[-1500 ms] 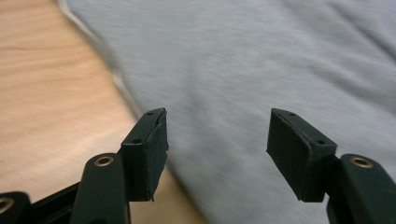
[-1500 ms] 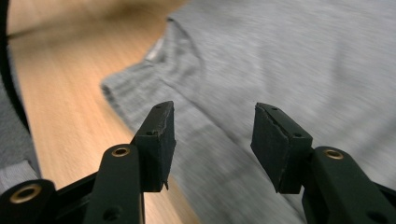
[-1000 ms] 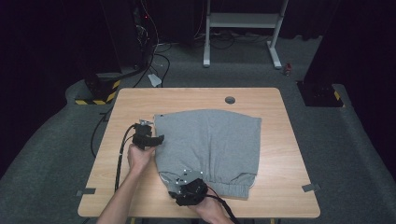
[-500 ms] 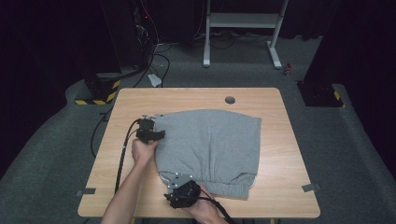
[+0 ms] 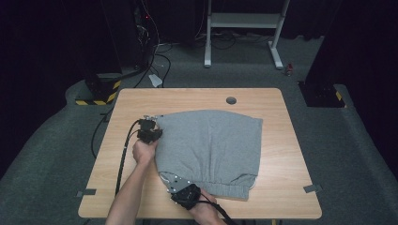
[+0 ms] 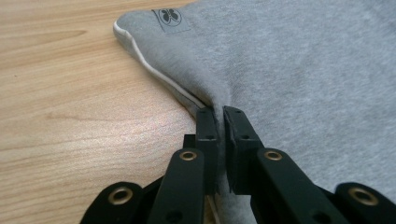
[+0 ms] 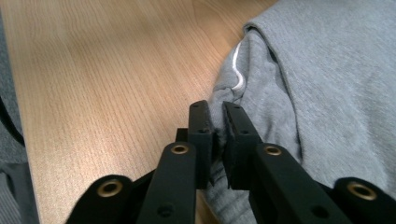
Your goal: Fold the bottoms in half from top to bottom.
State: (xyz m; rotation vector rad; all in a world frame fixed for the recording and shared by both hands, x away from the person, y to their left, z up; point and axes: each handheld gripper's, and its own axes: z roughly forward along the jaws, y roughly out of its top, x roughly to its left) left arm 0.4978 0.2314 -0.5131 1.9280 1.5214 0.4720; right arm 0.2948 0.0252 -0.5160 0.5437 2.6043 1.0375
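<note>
On the wooden bench (image 5: 141,187), a pair of grey shorts (image 5: 211,145) lies spread flat, its elastic waistband along the near edge and the leg hems toward the far side, short of the cable hole (image 5: 231,100). Both tools have just been closing, and each now has cloth pinched between its jaws. The left tool (image 5: 151,133) is clamped on the shorts' left side seam, just below the small printed label (image 6: 170,18), where white piping (image 6: 154,74) marks the edge. The right tool (image 5: 180,190) bites the bunched left end of the waistband (image 7: 243,70), nearest the person. Holding two points along the same side looks chosen so that edge can be lifted as one straight line and carried across the shorts, probably for a fold, without the fabric sagging between the grips.
</note>
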